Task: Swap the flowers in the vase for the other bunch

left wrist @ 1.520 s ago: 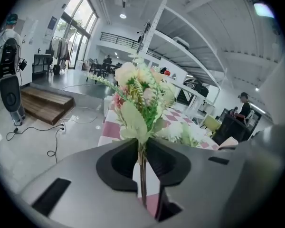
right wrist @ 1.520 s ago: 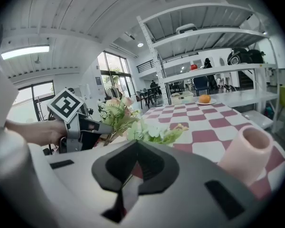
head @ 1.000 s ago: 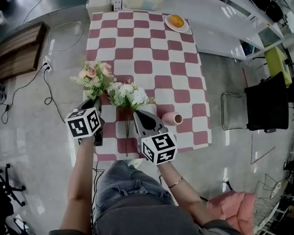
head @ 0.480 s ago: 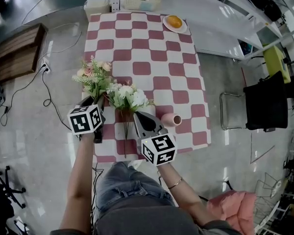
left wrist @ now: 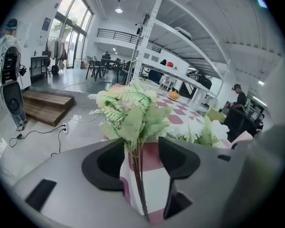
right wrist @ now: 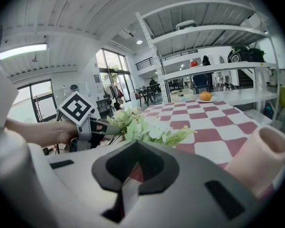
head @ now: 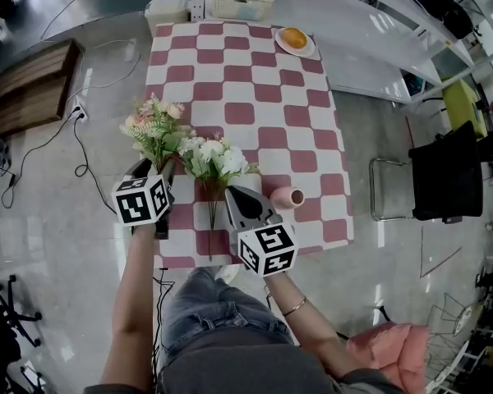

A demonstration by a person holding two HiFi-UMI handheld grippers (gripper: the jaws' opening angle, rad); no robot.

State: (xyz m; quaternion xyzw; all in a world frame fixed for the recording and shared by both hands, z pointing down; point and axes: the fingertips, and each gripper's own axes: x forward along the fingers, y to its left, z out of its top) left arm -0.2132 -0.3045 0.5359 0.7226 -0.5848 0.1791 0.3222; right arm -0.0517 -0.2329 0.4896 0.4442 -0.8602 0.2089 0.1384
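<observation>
Room: high hall with metal shelving; pale polished floor (head: 49,187) on both sides of the two tongs; black chair (head: 448,171) well off to the right of the right tongs

Table: table (head: 255,80) under a red-and-white checked cloth; it stretches away ahead of both tongs; a plate (head: 296,41) with an orange (head: 294,35) sits at its far end, well beyond them

Left tongs: left tongs (head: 154,171) released; the jaws stand apart and have just been opening; thin stems stand in the gap between them, and neither pad presses on them

Pink bunch: pink bunch (head: 154,125) with fern leaves; its heads fan out just ahead of the left tongs at the table's left edge; its stems run back between those jaws

Right tongs: right tongs (head: 230,190) clenched, the tips meeting; only a sliver of checked cloth shows through the hollow behind the tips; I cannot tell whether any stem is nipped there

White bunch: white bunch (head: 212,158) lying on the table between the two tongs; heads just ahead and left of the right tongs' tips; stems running back toward the person along the left side of the right tongs

Vase: pink vase (head: 288,198) on the table just right of the right tongs, apart from both bunches; it looks tipped, mouth toward the right, though I cannot tell for sure
</observation>
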